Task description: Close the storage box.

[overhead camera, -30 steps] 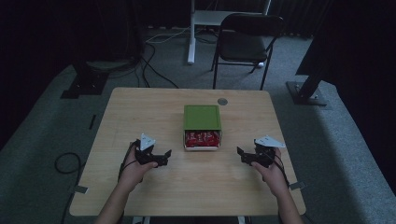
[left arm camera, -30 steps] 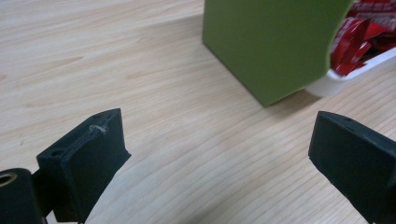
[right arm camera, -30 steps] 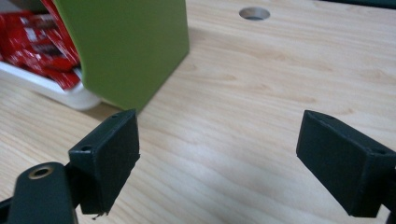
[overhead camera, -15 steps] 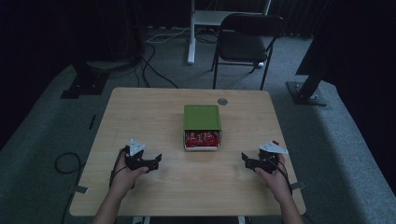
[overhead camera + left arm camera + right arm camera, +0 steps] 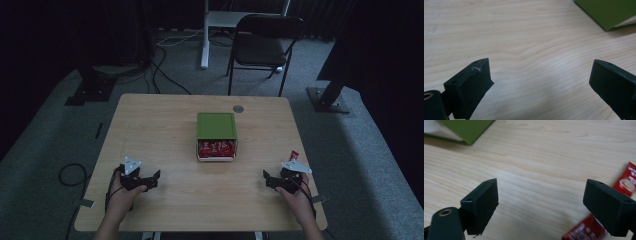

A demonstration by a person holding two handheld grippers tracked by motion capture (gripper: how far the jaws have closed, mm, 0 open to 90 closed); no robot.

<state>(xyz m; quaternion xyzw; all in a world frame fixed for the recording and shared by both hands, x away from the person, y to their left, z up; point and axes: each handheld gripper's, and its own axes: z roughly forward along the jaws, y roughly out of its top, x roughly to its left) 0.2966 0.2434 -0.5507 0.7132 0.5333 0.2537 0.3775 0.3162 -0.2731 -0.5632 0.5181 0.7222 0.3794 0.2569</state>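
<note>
While the green box [image 5: 216, 126] sits near the middle of the wooden table [image 5: 150, 125], its open front faces the person and shows a row of red packets [image 5: 216, 148] packed side by side inside it. One more red packet [image 5: 625, 182] lies loose on the wood at the table's right side, and in the right gripper view it runs beside and partly behind the right-hand jaw, with its lower end showing below that jaw; whether the jaw touches it cannot be told. In the high view a red tip of this packet [image 5: 293, 155] pokes out just beyond the grey plate on the right gripper [image 5: 274, 180]. That gripper rests low over the table near the front right corner, its jaws spread wide with bare wood between them and nothing held. A corner of the green box [image 5: 465, 130] appears at the upper left of its camera picture, well apart from the jaws. The left gripper [image 5: 149, 179] sits near the front left part of the table, held in the person's left hand [image 5: 122, 192], and its jaws also stand wide apart over bare wood, holding nothing. A corner of the box [image 5: 610, 12] shows at the upper right of the left gripper view, far from the jaws. Beyond the table, a dark chair [image 5: 262, 45] stands on the grey floor [image 5: 55, 130].
</note>
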